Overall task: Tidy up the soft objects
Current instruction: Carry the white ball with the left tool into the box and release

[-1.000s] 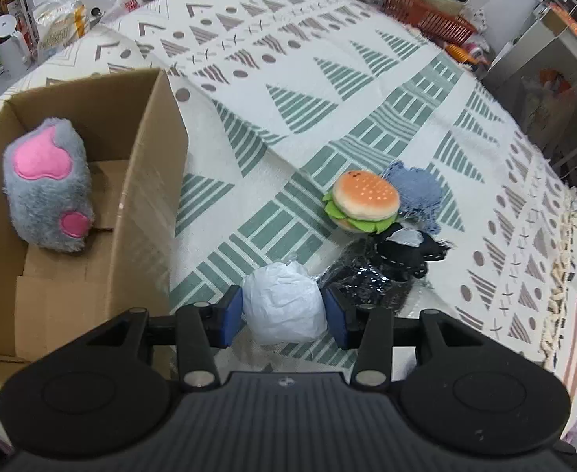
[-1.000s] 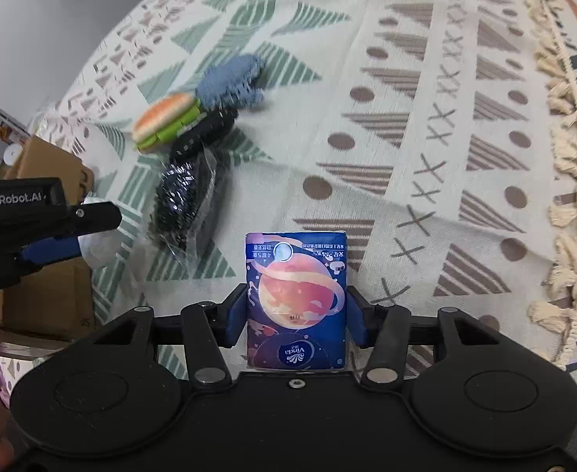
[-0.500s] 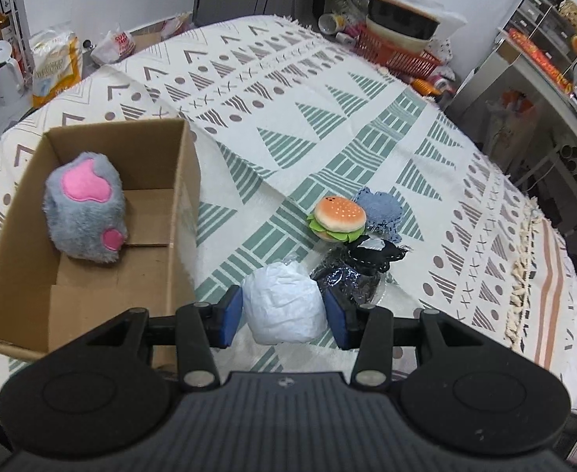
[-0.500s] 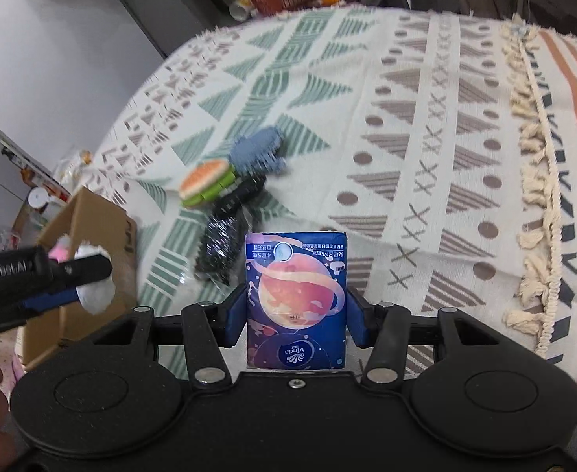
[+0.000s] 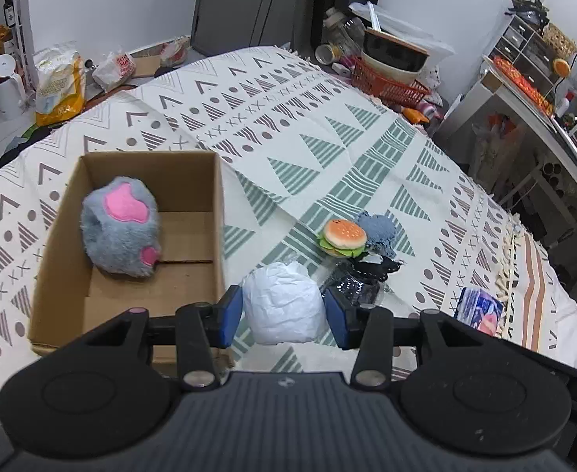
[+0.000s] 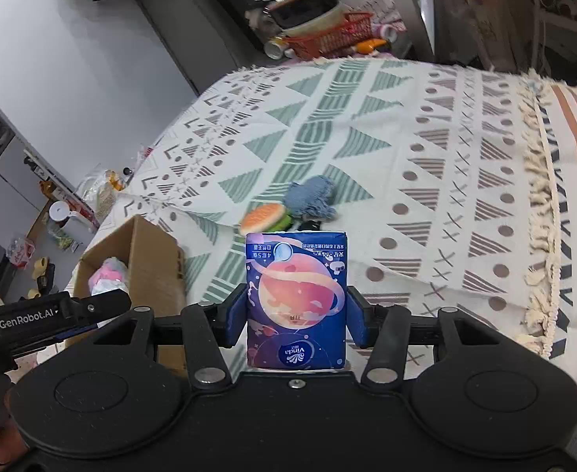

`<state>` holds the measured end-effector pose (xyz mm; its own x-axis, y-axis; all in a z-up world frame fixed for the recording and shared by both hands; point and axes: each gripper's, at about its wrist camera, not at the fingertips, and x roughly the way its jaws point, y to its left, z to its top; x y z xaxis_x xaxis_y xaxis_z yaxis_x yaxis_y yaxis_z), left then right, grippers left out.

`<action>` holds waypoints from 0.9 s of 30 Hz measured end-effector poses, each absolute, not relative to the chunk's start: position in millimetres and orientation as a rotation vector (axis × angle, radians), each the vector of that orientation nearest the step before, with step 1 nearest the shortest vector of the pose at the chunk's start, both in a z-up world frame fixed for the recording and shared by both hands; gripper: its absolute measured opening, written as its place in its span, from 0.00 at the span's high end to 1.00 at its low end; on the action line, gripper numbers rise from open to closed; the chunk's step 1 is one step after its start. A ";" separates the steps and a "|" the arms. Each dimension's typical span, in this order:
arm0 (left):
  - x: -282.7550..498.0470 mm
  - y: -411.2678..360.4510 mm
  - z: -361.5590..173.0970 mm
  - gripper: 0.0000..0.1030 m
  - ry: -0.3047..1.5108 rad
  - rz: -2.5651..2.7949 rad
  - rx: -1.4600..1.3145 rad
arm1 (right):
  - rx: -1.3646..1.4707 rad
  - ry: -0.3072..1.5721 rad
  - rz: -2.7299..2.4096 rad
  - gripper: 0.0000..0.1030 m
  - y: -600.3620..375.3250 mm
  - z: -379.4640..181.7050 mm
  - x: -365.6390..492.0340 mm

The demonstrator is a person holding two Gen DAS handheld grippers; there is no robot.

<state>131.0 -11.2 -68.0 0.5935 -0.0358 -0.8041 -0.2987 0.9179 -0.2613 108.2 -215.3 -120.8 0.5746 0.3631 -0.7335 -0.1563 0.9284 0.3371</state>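
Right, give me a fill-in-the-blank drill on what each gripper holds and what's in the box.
1. The left gripper is shut on a crumpled ____ bundle.
2. The right gripper is shut on a blue ____ pack.
3. The grey and pink plush lies inside the ____ box.
4. The ____ toy lies on the patterned blanket.

Missing words: white; tissue; cardboard; burger

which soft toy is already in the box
The grey paw plush with pink pads; it alone sits inside the cardboard box. The burger plush lies outside, on the blanket.
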 end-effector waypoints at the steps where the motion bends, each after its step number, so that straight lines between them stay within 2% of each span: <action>1: 129.0 -8.6 -66.5 0.56 0.924 0.158 -0.396 | 0.244 0.907 0.312 0.52 -212.5 -119.0 107.3; 27: 81.3 85.4 -68.6 0.56 0.894 0.259 -0.493 | 0.159 0.882 0.413 0.52 -118.7 -100.3 88.8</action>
